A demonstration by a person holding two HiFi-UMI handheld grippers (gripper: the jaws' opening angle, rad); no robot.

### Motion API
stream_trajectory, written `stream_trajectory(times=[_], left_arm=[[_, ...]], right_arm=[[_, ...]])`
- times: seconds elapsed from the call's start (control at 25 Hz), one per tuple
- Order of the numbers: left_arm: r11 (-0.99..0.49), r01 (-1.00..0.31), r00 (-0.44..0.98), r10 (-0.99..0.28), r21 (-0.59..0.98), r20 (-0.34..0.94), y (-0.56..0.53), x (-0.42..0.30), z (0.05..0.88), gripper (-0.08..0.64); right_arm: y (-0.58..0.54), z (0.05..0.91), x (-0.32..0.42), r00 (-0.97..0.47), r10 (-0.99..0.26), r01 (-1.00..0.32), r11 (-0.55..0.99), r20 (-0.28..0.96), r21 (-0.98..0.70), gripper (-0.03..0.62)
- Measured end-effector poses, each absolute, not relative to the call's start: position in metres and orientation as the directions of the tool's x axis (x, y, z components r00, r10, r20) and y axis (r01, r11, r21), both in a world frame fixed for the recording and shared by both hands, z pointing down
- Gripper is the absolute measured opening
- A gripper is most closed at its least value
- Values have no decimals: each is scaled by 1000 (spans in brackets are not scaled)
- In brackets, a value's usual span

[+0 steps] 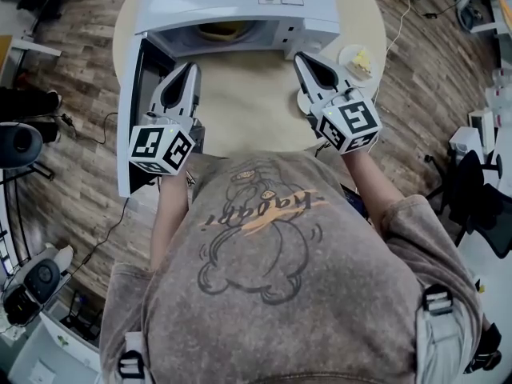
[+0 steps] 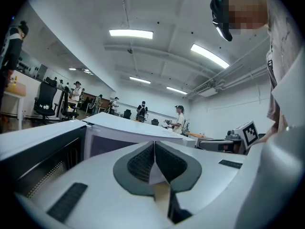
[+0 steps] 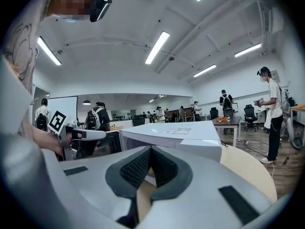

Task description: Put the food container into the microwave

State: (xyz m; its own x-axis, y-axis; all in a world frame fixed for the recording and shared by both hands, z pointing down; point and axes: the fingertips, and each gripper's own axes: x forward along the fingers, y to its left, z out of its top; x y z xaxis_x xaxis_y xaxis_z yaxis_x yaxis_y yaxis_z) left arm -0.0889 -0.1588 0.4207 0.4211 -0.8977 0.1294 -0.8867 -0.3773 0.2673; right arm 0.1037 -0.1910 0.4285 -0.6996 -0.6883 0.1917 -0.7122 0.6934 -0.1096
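The white microwave stands at the far side of the round beige table, its door swung open to the left. Inside the cavity shows part of a yellowish food container; the rest is hidden by the microwave's top. My left gripper is shut and empty, its tips just in front of the cavity's left side. My right gripper is also shut and empty, near the cavity's right corner. The left gripper view shows the shut left gripper before the microwave. The right gripper view shows the same for the right gripper.
A small white plate with a yellow bit of food lies on the table right of the microwave. The open door stands beside my left gripper. Chairs, cables and gear lie on the wooden floor around the table. People stand far off in the room.
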Motion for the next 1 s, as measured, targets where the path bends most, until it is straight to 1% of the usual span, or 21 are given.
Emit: stream_trajectory(times=[0.36, 1.0], left_arm=[[-351, -900, 392, -911, 258, 129, -154, -96, 435, 35], [-317, -916, 358, -922, 248, 145, -147, -98, 442, 35]], right_arm=[[-186, 435, 103, -695, -697, -717, 690, 177, -100, 0], [-182, 441, 93, -666, -726, -746, 649, 171, -148, 0]])
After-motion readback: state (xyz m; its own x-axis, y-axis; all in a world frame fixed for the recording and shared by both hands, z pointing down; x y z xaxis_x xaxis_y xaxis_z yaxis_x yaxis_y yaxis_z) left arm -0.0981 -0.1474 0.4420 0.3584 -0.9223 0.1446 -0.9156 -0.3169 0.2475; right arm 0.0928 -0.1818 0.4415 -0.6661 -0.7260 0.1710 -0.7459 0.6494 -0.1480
